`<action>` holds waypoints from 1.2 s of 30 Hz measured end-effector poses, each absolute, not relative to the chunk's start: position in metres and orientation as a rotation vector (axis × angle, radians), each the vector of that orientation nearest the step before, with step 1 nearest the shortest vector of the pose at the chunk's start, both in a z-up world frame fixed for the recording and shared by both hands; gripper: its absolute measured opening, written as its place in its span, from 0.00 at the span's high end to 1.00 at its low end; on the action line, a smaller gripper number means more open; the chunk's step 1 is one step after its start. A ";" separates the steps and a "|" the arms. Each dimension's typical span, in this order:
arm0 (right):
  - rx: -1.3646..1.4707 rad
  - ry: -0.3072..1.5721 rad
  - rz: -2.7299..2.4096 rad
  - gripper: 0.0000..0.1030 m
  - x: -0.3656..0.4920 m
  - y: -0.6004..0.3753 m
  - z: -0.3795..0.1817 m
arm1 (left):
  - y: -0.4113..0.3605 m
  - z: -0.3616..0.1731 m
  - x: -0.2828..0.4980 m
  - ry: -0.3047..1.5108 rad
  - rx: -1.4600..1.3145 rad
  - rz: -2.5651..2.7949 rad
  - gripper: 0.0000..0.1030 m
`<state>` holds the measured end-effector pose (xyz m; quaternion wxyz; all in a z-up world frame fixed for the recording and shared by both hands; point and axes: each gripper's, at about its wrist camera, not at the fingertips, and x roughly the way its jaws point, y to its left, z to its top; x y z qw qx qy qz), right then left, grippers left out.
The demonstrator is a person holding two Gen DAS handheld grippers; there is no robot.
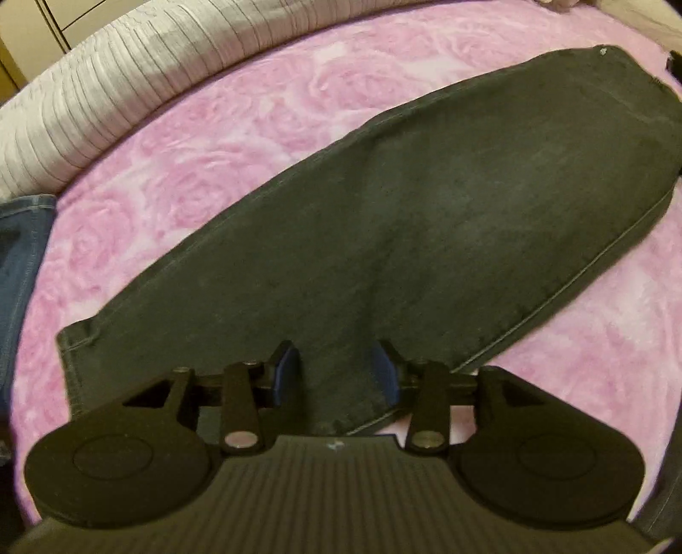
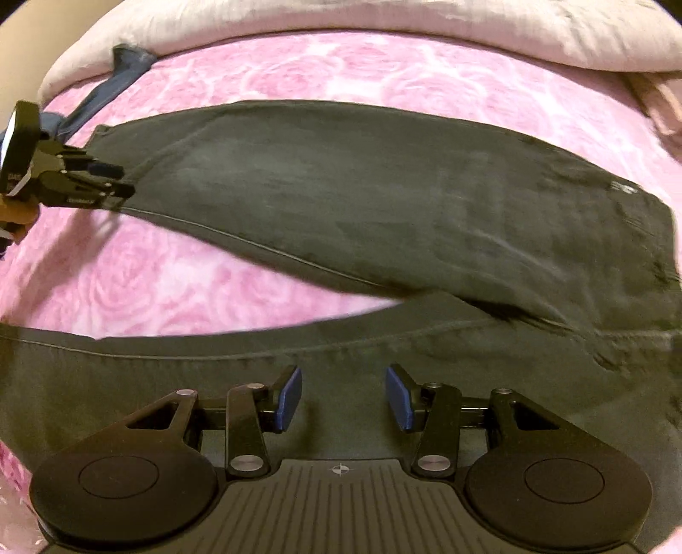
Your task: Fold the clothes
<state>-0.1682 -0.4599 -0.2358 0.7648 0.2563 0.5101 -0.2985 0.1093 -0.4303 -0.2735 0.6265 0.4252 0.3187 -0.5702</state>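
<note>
Left wrist view: left gripper (image 1: 336, 368) points down over the hem end of the dark trousers (image 1: 426, 221). Blue pads (image 1: 286, 370) stand apart with a clear gap; fabric shows in the gap but neither pad presses on it, so nothing is held. The trouser leg lies flat on the pink rose-patterned blanket (image 1: 238, 140), running diagonally from the hem near the gripper up toward the top right of the frame. Side seam visible along the lower right edge. A blue denim garment (image 1: 21, 255) sits at the left edge, apart from the trousers. A pale ribbed cover (image 1: 111, 85) lies along the far side of the blanket.

Right wrist view: right gripper (image 2: 344, 396) hovers over the near leg of the trousers (image 2: 383, 204), pads (image 2: 398, 398) well apart, not pinching any cloth. Both legs are visible: far leg stretches out to the left, near leg runs across the bottom of the frame, and they meet at the right. Pink blanket (image 2: 149, 277) shows between the legs. The left gripper (image 2: 108, 181) appears at the far left, at the hem of the far leg; contact with the cloth can't be judged from here. Pale bedding (image 2: 383, 21) runs along the far edge.
</note>
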 end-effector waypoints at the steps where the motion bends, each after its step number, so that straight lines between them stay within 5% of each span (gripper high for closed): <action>1: 0.560 1.103 -0.665 0.54 -0.175 -0.459 -0.233 | -0.430 -0.269 0.107 0.734 0.974 -1.289 0.67; 17: 0.774 1.100 -0.947 0.53 -0.309 -0.431 -0.206 | -0.362 -0.211 -0.106 0.761 0.985 -1.550 0.64; 25: 0.638 1.174 -0.947 0.51 -0.375 -0.434 -0.161 | -0.304 -0.179 -0.163 0.772 1.028 -1.378 0.36; 27: 0.595 1.173 -0.927 0.35 -0.393 -0.437 -0.150 | -0.291 -0.170 -0.174 0.801 1.013 -1.288 0.33; 29: 0.562 1.167 -0.892 0.30 -0.408 -0.440 -0.142 | -0.277 -0.160 -0.185 0.833 0.994 -1.190 0.28; 36: 0.434 1.131 -0.761 0.29 -0.455 -0.442 -0.112 | -0.219 -0.120 -0.235 0.930 0.829 -0.857 0.22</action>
